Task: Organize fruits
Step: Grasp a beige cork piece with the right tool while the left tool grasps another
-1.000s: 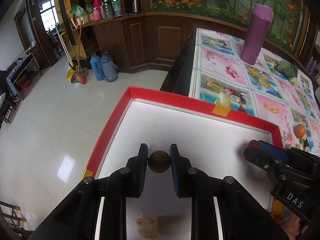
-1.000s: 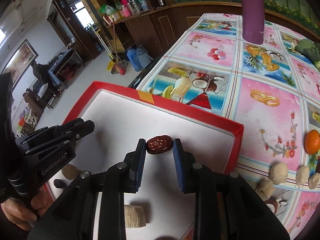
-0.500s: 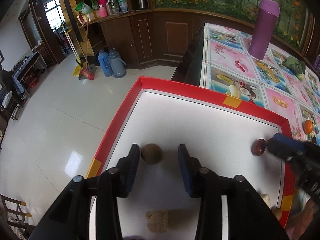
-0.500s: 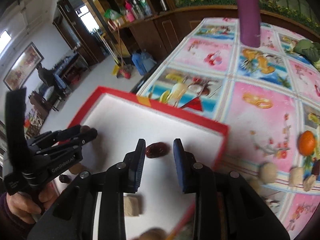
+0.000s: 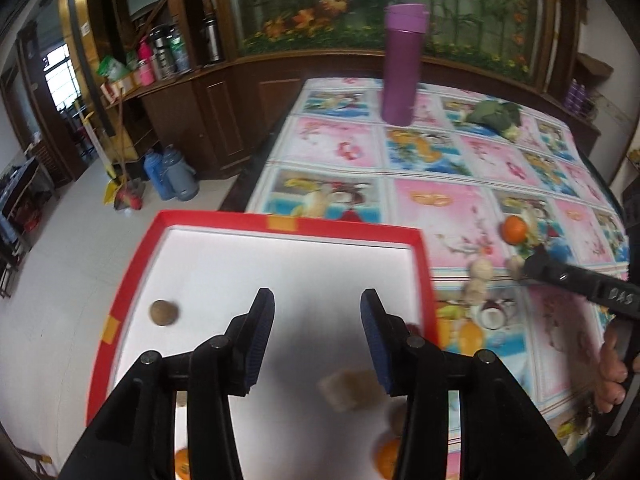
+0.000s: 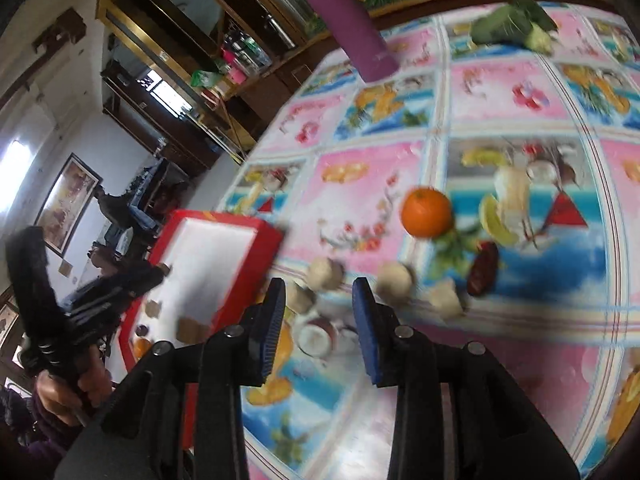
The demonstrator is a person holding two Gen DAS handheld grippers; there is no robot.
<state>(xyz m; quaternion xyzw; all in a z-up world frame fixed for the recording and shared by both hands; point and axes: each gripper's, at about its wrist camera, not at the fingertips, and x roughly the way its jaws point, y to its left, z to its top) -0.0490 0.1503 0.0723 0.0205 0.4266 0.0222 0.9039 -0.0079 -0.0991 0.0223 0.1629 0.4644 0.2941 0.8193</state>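
Right wrist view showed loose fruit, an orange (image 6: 426, 212) and pale pieces (image 6: 394, 281), on the tablecloth (image 6: 500, 92) beside the red tray (image 6: 256, 258). Right gripper (image 6: 319, 306) hung spread, empty; left gripper (image 5: 317, 319) likewise, above the tray. Next likely needs centring on one piece.

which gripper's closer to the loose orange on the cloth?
Right. The right gripper is over the cloth, with the orange just ahead. The left gripper is back over the tray.

purple flask (image 5: 402, 64) upright on tablecloth (image 5: 344, 148) | two jugs (image 5: 170, 172) on floor | broom (image 5: 120, 160) leaning
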